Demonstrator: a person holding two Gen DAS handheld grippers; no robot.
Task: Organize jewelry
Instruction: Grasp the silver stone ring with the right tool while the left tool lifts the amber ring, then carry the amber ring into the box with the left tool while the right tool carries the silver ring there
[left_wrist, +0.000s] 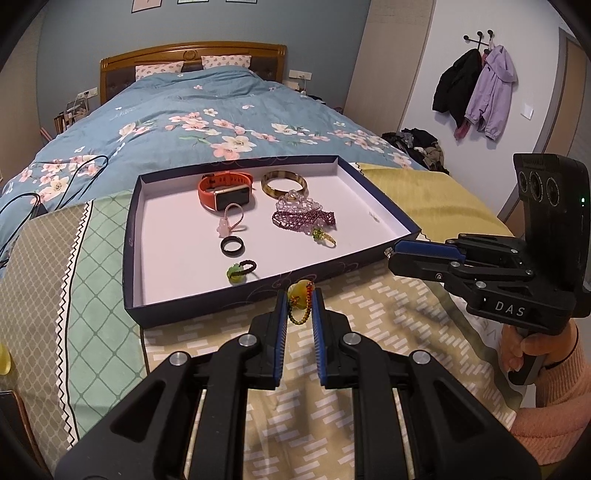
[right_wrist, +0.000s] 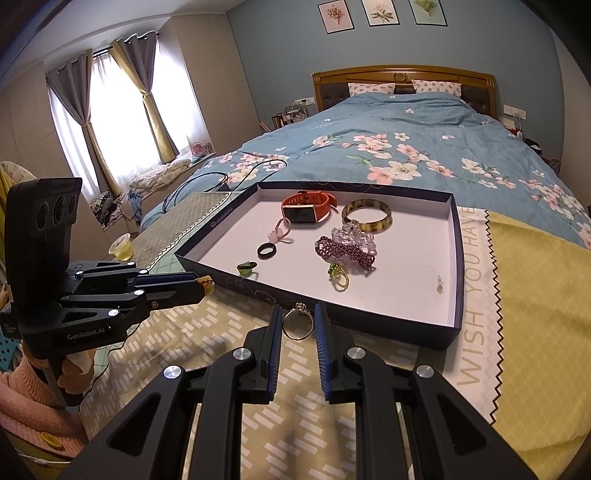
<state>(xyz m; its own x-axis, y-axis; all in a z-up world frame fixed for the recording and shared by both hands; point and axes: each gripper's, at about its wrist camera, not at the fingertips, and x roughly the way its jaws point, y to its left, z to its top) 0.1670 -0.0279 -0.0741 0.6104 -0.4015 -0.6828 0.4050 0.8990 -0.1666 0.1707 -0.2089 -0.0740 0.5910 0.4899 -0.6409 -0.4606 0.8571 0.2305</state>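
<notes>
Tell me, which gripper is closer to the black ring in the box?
Left. The left gripper sits just outside the box's near wall below the black ring; the right gripper is off by the box's corner.

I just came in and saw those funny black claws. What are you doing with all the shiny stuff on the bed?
A person is sorting jewelry into a shallow box on the bed. The left gripper holds a yellow charm on a beaded cord, and the right gripper holds a silver ring, both just short of the box's near edge. A watch, a bangle and beads already lie inside.
</notes>
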